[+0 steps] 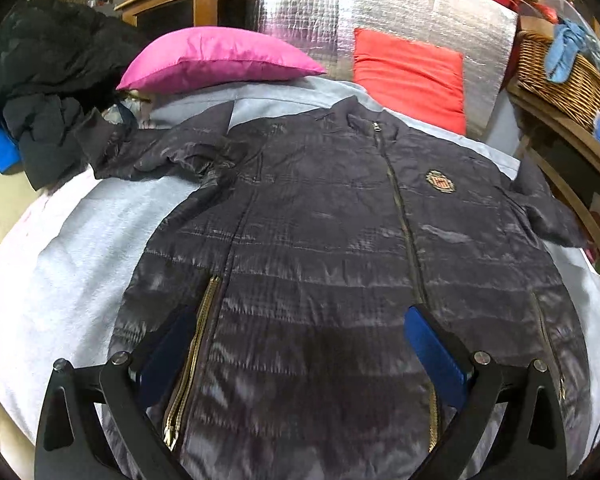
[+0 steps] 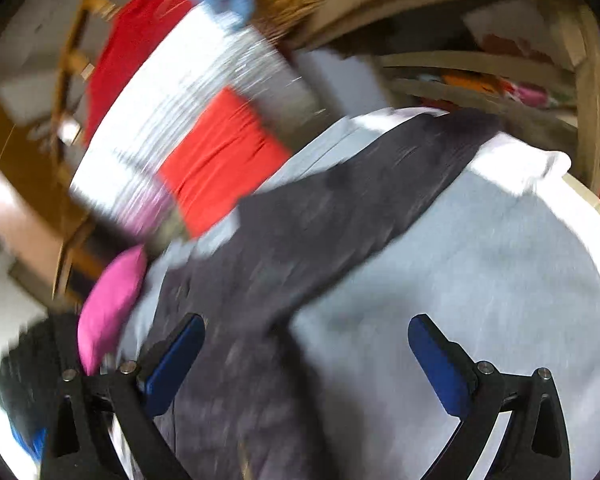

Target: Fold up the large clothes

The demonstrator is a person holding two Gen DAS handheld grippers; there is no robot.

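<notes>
Dark quilted jacket (image 1: 340, 240) lies front-up, zipped, spread flat on the pale blue sheet (image 1: 80, 248); collar away from the left wrist camera, hem nearest it. One sleeve bunched toward the dark clothes pile (image 1: 48, 80); the other reaches the sheet's edge by the wooden shelf (image 1: 560, 128). Bare sheet beside the jacket on both sides. Pink pillow (image 1: 216, 58) and red cushion (image 1: 412, 76) beyond the collar.

Left gripper (image 1: 300, 344): jaws spread wide over the hem, holding nothing. Right gripper (image 2: 306, 352): jaws spread, empty, over sleeve and sheet.

Right wrist view motion-blurred; sleeve end indistinct. Hem cut off by frame.
</notes>
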